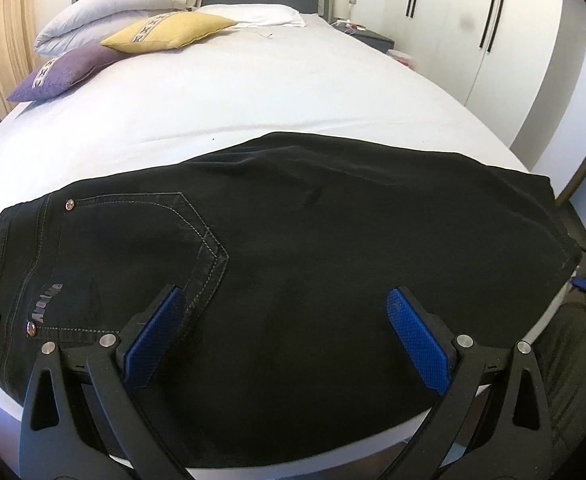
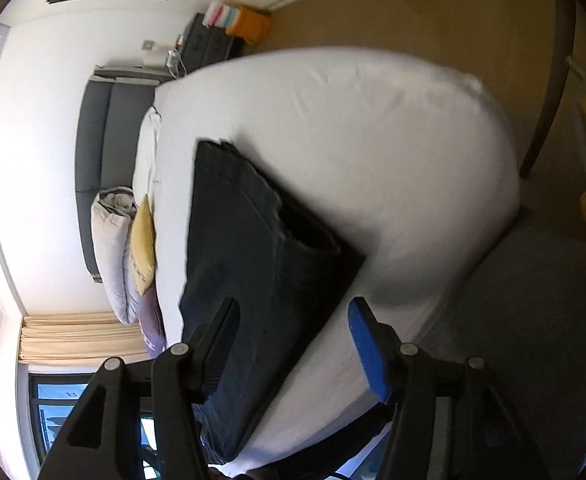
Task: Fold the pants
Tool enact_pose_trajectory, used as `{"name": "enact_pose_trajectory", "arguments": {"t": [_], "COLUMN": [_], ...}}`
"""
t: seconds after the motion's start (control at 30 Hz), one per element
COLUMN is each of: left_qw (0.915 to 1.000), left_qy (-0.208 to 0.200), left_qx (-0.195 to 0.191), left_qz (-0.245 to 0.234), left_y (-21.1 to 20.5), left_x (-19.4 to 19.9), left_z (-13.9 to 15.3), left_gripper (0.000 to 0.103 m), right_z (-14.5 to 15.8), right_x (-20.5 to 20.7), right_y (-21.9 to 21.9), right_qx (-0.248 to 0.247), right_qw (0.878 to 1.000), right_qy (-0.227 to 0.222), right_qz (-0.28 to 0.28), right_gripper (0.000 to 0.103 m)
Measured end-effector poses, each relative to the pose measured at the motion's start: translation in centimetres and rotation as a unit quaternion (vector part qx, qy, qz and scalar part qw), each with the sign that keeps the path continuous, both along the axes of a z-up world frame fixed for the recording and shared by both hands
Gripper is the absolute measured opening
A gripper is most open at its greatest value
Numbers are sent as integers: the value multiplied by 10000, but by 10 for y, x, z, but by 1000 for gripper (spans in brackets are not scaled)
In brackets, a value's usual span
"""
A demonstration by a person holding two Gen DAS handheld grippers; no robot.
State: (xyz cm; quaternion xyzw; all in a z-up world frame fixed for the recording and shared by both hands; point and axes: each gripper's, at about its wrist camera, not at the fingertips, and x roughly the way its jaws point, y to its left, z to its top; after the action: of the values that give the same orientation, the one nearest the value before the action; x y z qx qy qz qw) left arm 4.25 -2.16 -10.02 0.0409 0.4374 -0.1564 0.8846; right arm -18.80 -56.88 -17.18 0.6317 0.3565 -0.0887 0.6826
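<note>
A: where are the pants (image 1: pixel 293 264) at?

B: lying flat and folded over on the white bed (image 1: pixel 293 92), near its foot edge, back pocket (image 1: pixel 133 256) facing up.

A: and the grippers?

B: left gripper (image 1: pixel 285 336) hovers over them, jaws wide, holding nothing. right gripper (image 2: pixel 293 344) too, wide apart and empty.

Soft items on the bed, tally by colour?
Black: 1, the pants
Yellow: 1, the yellow cushion
Purple: 1, the purple cushion
White or off-white: 2, the folded duvet and the flat pillow
Total: 5
</note>
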Motion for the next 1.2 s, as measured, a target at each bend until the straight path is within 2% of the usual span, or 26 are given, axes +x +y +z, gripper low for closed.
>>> {"name": "enact_pose_trajectory", "arguments": {"t": [0.17,0.3,0.37,0.43,0.6,0.7,0.9,1.0,1.03,1.13,1.2], "left_qw": [9999,9998,9997,9996,9995,9994,9992,9991,9990,9990,9989], "left_qy": [72,129,129,128,146,165,213,208,205,217,237], "left_qx": [-94,-148,-173,-185,-222,-218,-248,-243,-247,-264,-277], "left_qz": [-40,-97,-140,-171,-190,-207,-240,-285,-296,-294,-289], "left_y": [2,-4,-7,-11,-12,-13,-13,-17,-16,-18,-18], "left_x": [-10,-14,-19,-13,-10,-10,-9,-9,-10,-8,-6], "left_z": [3,2,2,1,2,1,-1,0,0,0,-1], "left_gripper": [103,103,103,103,103,103,103,103,103,103,103], "right_z": [-17,-26,-20,-20,-21,-26,-25,-24,-24,-22,-19], "right_x": [17,20,32,31,35,35,38,47,49,55,56], "right_y": [1,4,12,13,15,16,24,26,26,26,28], "right_qx": [330,670,817,888,1080,1310,1224,1131,1111,927,751], "right_qw": [9990,9949,9911,9892,9836,9765,9724,9741,9743,9788,9816], "right_qy": [-146,-549,-838,-923,-1238,-1369,-1594,-1592,-1597,-1510,-1448], "right_qz": [-268,-523,-640,-710,-746,-1030,-1183,-1136,-1137,-1023,-992], "right_gripper": [61,62,61,61,58,53,53,46,40,13,11]}}
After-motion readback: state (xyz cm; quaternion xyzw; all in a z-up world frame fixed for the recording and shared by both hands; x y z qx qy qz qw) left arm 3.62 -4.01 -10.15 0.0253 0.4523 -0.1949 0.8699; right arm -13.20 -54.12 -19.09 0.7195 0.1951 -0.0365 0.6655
